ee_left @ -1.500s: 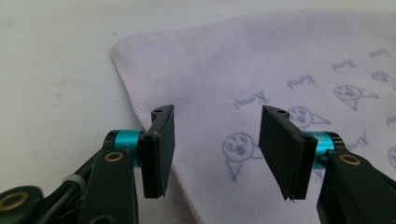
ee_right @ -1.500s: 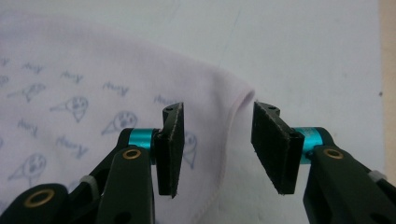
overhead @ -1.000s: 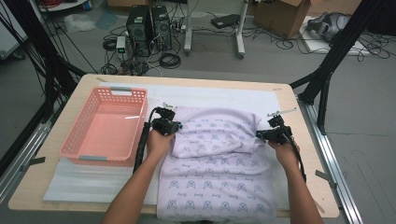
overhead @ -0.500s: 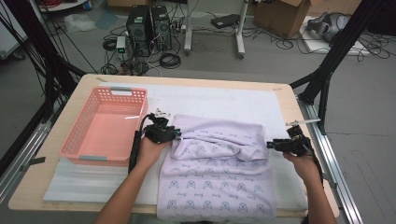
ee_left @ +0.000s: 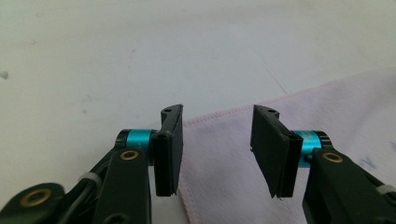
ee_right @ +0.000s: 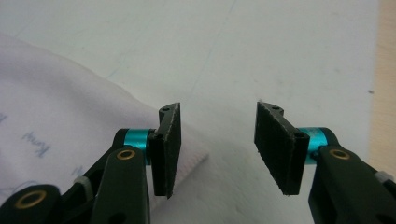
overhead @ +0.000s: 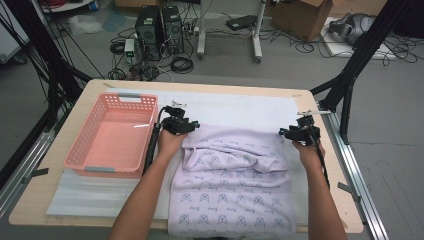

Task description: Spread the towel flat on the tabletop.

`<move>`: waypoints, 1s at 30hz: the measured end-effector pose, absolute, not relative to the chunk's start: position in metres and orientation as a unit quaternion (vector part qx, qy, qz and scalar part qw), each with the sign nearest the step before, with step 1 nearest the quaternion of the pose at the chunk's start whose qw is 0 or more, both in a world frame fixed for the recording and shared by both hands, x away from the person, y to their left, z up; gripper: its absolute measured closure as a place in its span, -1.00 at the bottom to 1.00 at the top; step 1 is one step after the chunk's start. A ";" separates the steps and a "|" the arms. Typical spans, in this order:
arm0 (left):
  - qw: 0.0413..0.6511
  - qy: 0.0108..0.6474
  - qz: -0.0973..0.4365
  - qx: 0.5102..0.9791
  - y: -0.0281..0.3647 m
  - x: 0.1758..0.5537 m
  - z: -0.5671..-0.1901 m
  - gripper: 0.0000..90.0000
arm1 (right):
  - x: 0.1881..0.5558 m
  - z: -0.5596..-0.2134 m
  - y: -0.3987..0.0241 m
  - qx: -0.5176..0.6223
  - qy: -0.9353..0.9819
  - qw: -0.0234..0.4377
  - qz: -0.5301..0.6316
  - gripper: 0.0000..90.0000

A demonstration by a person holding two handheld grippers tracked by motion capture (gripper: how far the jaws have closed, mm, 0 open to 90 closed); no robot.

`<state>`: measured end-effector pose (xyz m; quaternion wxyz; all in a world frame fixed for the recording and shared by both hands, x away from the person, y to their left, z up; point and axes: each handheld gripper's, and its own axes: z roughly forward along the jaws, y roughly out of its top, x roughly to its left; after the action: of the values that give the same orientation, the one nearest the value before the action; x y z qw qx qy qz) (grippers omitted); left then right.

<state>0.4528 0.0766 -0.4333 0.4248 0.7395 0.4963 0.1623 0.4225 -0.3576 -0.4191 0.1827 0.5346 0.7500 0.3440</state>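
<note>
Both tools spread: left tool (ee_left: pixel 215 154) over lilac cloth (overhead: pixel 235 190) corner, right tool (ee_right: pixel 218 151) beside edge; print unreadable.

I'm seeing soft matt cloth (overhead: pixel 235 195), pale lilac with a stitched hem, lying on a smooth white mat (overhead: pixel 240 107). The basket (overhead: pixel 112 137) is looking like glossy pink plastic, the table (overhead: pixel 200 86) like pale matt wood.
</note>
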 end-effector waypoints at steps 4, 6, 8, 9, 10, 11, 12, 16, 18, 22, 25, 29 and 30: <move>0.397 0.504 0.156 0.751 0.075 0.461 -0.441 0.18 | 0.433 -0.433 -0.346 0.528 0.760 0.159 0.345 0.21; 0.391 0.496 0.160 0.759 0.073 0.460 -0.444 0.17 | 0.435 -0.438 -0.341 0.523 0.769 0.153 0.334 0.27; 0.376 0.482 0.177 0.772 0.068 0.457 -0.443 0.22 | 0.434 -0.437 -0.338 0.512 0.780 0.165 0.321 0.38; 0.365 0.470 0.189 0.781 0.067 0.455 -0.443 0.32 | 0.433 -0.436 -0.337 0.504 0.787 0.167 0.315 0.56; 0.363 0.462 0.191 0.786 0.066 0.452 -0.442 0.52 | 0.432 -0.435 -0.337 0.504 0.789 0.156 0.316 0.74; 0.367 0.461 0.178 0.788 0.066 0.452 -0.442 0.76 | 0.431 -0.435 -0.337 0.502 0.791 0.144 0.320 0.87; 0.366 0.462 0.174 0.789 0.066 0.451 -0.441 0.88 | 0.430 -0.435 -0.337 0.500 0.792 0.136 0.322 0.89; 0.368 0.475 0.196 0.775 0.070 0.451 -0.436 0.92 | 0.427 -0.430 -0.332 0.475 0.809 0.172 0.299 0.91; 0.391 0.484 0.223 0.750 0.073 0.452 -0.430 0.92 | 0.426 -0.425 -0.329 0.459 0.807 0.210 0.307 0.91; 0.439 0.502 0.248 0.702 0.079 0.458 -0.416 0.92 | 0.429 -0.414 -0.323 0.427 0.791 0.285 0.333 0.91; 0.458 0.503 0.270 0.681 0.080 0.466 -0.409 0.91 | 0.436 -0.406 -0.316 0.424 0.765 0.334 0.352 0.90; 0.452 0.507 0.281 0.677 0.081 0.474 -0.411 0.79 | 0.449 -0.401 -0.301 0.437 0.739 0.378 0.346 0.56; 0.447 0.512 0.278 0.679 0.081 0.475 -0.413 0.58 | 0.453 -0.402 -0.298 0.453 0.729 0.376 0.349 0.31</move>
<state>0.4748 0.0809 -0.4127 0.4467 0.6793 0.5116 0.2779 0.4527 -0.2982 -0.4022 0.3759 0.4533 0.7289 0.3492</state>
